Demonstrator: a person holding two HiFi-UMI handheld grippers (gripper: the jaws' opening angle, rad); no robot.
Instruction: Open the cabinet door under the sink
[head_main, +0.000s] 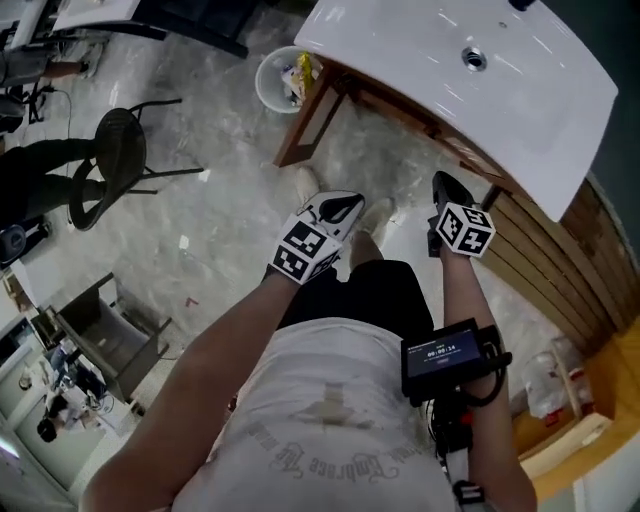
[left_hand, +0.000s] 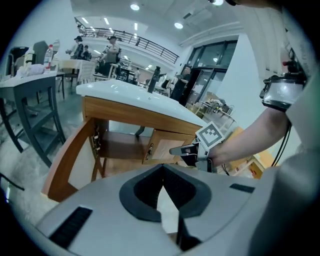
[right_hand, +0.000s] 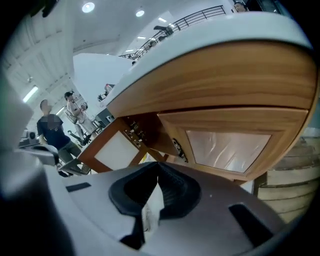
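Hovering by cabinet door (right_hand: 227, 147) under sink (head_main: 520, 100): right gripper (head_main: 447, 186) and left gripper (head_main: 338, 208) both clenched, empty. Part right jaws, catch door's unhinged edge, swing outward.

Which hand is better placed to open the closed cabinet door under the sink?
The right, probably. The right tongs, shut, point at the closed door from close by; the left tongs, also shut, hang farther back from it.
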